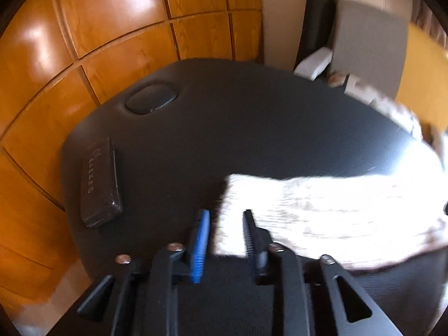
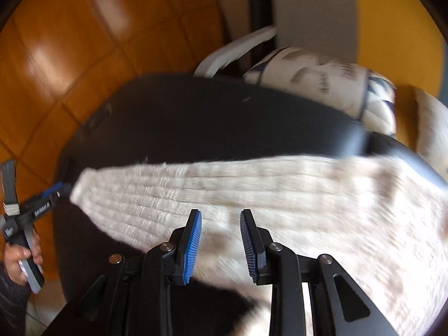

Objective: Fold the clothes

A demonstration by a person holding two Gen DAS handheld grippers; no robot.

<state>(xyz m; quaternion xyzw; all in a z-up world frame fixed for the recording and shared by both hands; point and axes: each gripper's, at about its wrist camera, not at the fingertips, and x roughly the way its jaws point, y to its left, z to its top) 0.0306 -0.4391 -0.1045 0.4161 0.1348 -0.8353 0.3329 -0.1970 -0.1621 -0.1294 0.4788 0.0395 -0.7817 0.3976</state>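
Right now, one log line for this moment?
left gripper: open, at sleeve end | right gripper: open, over cream sweater | sweater flat on black table

One garment observed: a cream knitted sweater (image 2: 252,196) with ribbed, cable-like texture. It lies flat and spread across the black padded bench (image 2: 196,117), not folded. One sleeve (image 2: 134,196) extends outward to the left, its cuff end near the bench's left edge. The body of the garment lies to the right, blurred, reaching the bench's near edge.

Sweater (image 2: 252,196) on table (image 1: 224,128); case (image 1: 99,182) left of it
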